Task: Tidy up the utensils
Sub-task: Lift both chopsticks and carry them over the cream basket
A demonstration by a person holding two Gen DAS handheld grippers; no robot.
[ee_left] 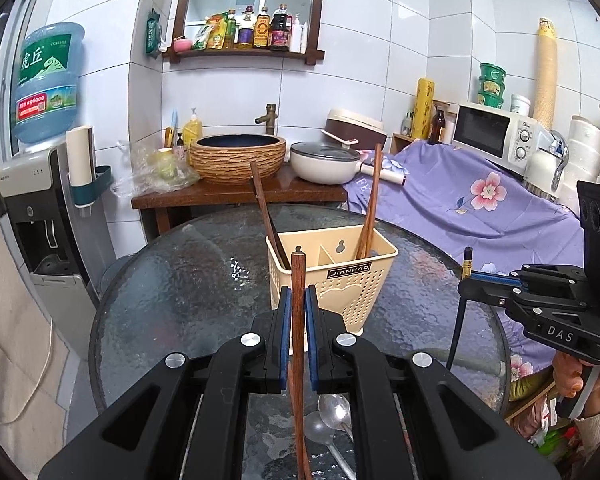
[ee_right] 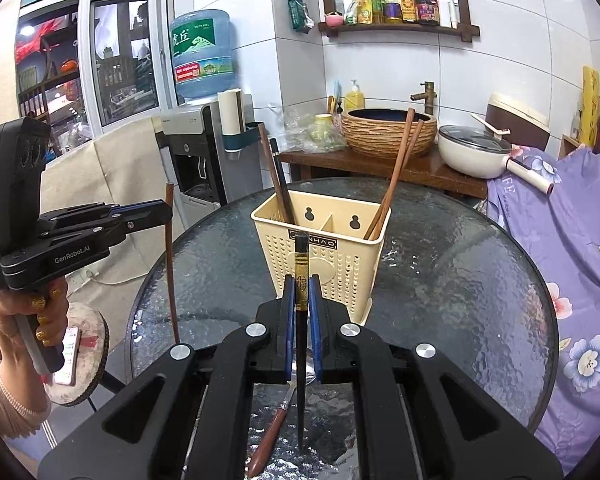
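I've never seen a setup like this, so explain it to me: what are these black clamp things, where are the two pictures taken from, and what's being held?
No robot here: a person holds a hand-operated clamp in each hand, each with its own camera looking along its fingers. The left tool grips a brown wooden chopstick; the right tool grips a black chopstick. Each view also shows the other tool from the side. On the glass table stands a cream utensil holder already holding chopsticks, and spoons lie nearer the cameras.
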